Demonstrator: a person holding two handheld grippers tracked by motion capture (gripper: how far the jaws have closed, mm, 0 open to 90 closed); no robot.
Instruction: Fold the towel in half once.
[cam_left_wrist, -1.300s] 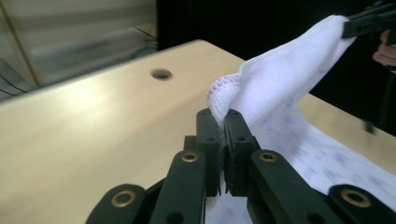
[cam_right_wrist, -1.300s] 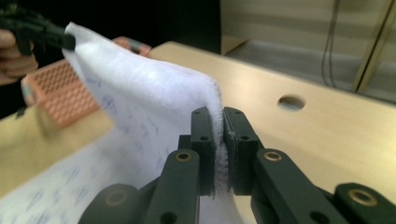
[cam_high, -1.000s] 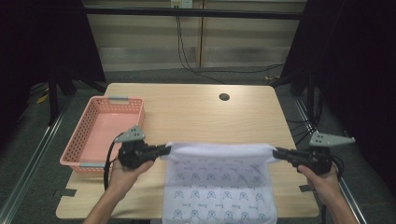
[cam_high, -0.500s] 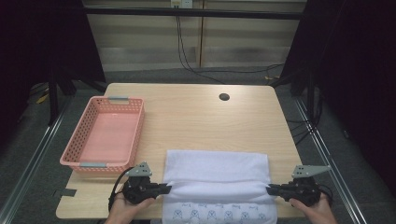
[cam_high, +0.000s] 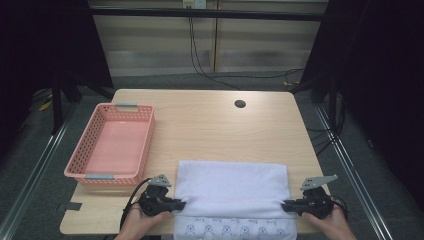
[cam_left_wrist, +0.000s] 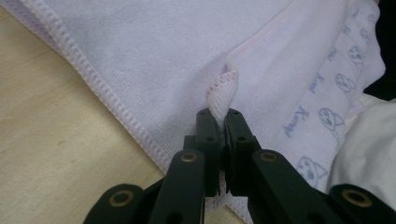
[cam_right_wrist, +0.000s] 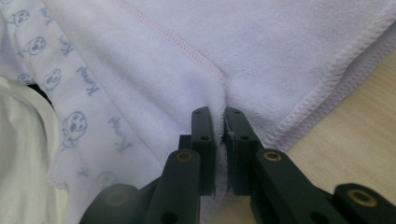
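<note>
The white terry towel with printed blue faces (cam_high: 232, 187) lies folded once at the wooden worktop's (cam_high: 210, 125) near edge. Left tongs (cam_left_wrist: 218, 116) and right tongs (cam_right_wrist: 219, 114) each pinch a corner; release and further folds seem left.

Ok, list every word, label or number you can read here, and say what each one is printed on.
"Kuma"-like script word, repeated beside little bear faces on the towel's printed side: blurred, exact spelling uncertain.
The same print in the right gripper view: upside down, not clearly legible.
Print on the towel in the high view: too small to read.
Basket, table: no text.
</note>
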